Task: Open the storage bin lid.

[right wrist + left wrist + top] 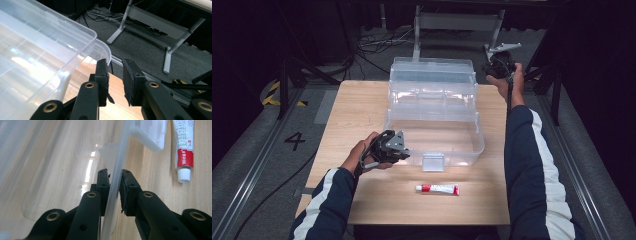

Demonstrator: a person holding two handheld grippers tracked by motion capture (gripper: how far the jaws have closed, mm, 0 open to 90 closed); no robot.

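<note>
Clear storage box (434,112) is clamped at its front wall by the left hand-held gripper (114,186); steady it there while the empty, parted right hand-held gripper (115,68) works the lid

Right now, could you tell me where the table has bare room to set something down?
Bare wood lies left of the box, and along the near edge either side of the tube. The far middle is crowded by the box, with the left gripper on its front wall.

Clear plastic box (434,112), red-and-white tube (437,188), pale wood table (352,115), black jaws.
</note>
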